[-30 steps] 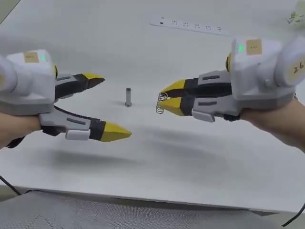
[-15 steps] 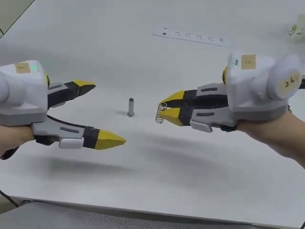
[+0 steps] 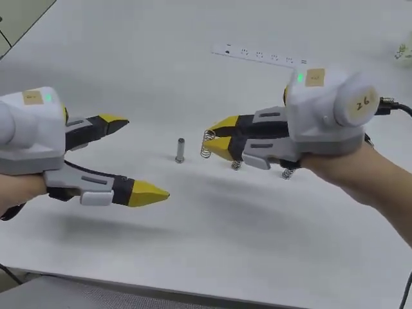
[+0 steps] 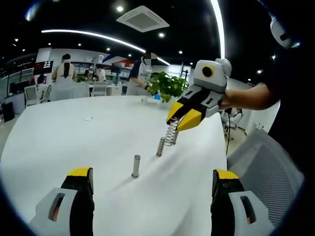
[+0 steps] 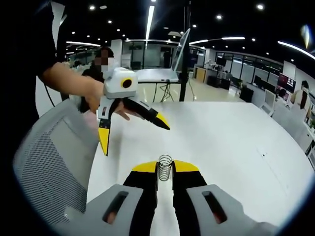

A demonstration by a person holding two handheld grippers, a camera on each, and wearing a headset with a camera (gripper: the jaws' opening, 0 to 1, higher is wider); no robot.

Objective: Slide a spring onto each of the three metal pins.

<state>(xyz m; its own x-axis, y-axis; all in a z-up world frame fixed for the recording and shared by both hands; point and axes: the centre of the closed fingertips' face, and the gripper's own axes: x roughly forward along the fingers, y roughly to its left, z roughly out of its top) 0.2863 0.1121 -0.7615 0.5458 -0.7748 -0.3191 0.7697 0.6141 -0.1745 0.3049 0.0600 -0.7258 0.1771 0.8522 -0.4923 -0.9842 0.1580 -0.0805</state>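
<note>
One short metal pin (image 3: pixel 180 149) stands upright on the white table (image 3: pixel 212 238), also seen as the pin (image 4: pixel 136 165) in the left gripper view. My right gripper (image 3: pixel 214 136) is shut on a small wire spring (image 3: pixel 206 143), held just right of the pin and slightly above the table. The spring (image 5: pixel 165 167) sits pinched between the yellow tips of the right gripper (image 5: pixel 165 171). My left gripper (image 3: pixel 136 156) stays open to the left of the pin, jaws wide apart and nothing between them. Two loose springs (image 3: pixel 235 165) lie under the right gripper.
A white power strip (image 3: pixel 261 55) lies at the far side of the table. A grey mesh chair back (image 5: pixel 49 162) stands near the table's front edge. Another spring (image 4: pixel 160 146) stands on the table beyond the pin. People and desks are far off.
My right gripper has carried the spring leftward, closer to the pin. Two loose springs have come into sight beneath it. The left gripper has stayed open in about the same place.
</note>
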